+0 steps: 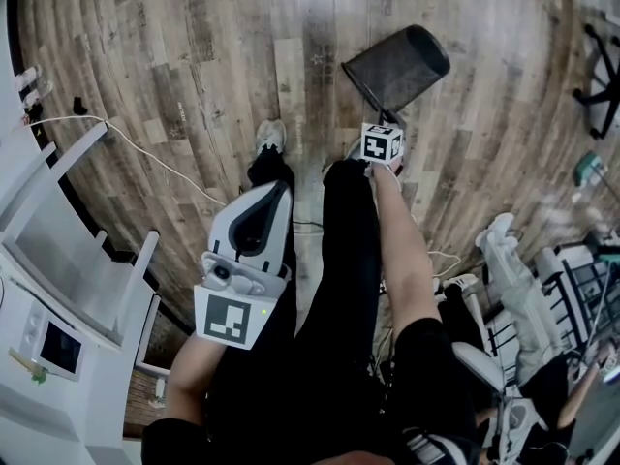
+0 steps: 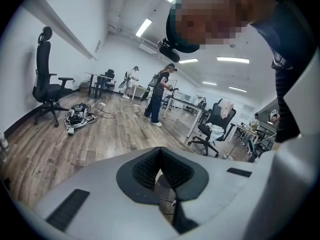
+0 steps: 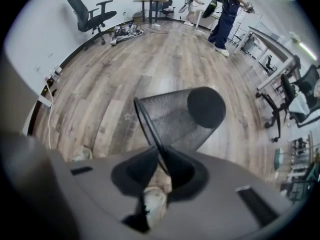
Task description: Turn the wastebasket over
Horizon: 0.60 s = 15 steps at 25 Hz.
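Now right gripper (image 3: 160, 159) is clamped on the basket (image 1: 402, 66) rim; basket is tipped sideways over the floor (image 1: 174, 76), base away. Left gripper (image 2: 160, 156) is closed on nothing. Best pinch firmly and roll the wrist steadily, or the rim slips.

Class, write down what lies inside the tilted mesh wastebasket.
Through the mesh of the wastebasket, held at its rim by the right tongs, no contents show. Its solid base blocks the far end, so small items could hide there.
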Motion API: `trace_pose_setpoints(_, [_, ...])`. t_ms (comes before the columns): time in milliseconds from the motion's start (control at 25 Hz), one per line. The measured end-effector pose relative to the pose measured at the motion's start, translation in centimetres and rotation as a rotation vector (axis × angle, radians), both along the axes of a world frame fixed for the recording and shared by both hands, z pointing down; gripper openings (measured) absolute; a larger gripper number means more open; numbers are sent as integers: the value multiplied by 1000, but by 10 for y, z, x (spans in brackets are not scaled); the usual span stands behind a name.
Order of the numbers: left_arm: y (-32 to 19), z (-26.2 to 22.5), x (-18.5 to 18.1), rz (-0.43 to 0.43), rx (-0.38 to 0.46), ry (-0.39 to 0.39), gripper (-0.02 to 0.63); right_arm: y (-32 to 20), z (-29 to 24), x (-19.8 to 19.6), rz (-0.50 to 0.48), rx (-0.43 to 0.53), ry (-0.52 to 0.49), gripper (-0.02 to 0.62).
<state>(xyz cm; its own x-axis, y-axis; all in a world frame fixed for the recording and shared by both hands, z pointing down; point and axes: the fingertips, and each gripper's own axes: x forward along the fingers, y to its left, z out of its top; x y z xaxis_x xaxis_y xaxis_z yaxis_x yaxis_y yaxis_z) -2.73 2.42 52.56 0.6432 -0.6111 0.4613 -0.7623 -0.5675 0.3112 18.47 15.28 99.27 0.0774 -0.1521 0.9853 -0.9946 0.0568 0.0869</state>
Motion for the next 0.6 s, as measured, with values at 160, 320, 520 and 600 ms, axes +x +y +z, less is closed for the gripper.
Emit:
trace_pose_setpoints(160, [1,-5,0,-1,-11,1,35,-8,-16,2,-35,11,-35,65])
trace_pose_setpoints(320, [-1,-14,3,-7,-9,6,35,-18,-34,5,-33,29,-81,57])
trace_pose_setpoints(520, [-4,-22,5,-16,-12,9,35,-31,-53,11,9,48,-143,55])
trace_pose_setpoints(600, [-4,-22,4,-18,-14,11,35,-32,-58,12,17,42,-169,54])
